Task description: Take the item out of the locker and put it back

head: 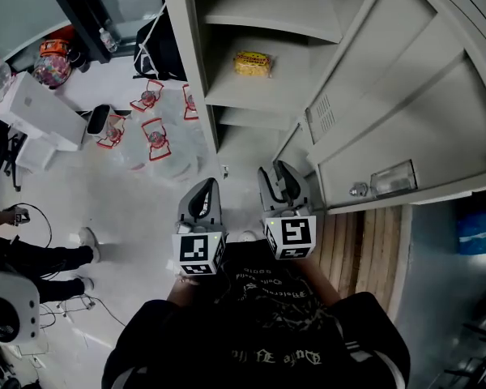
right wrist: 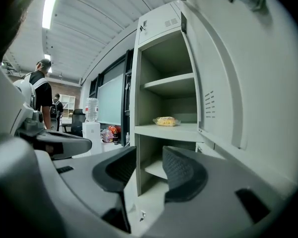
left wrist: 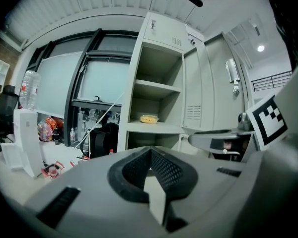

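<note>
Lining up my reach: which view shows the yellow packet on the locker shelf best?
Head view: the yellow packet lies whole, seen from above on its shelf. Both gripper views show it small, side-on and far off.

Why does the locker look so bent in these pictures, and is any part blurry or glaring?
Left gripper view: the fisheye lens bows the locker, and the corners go black. Right gripper view: a ceiling light glares at top left. Head view: the yellow packet is clear enough, but straight edges curve.
</note>
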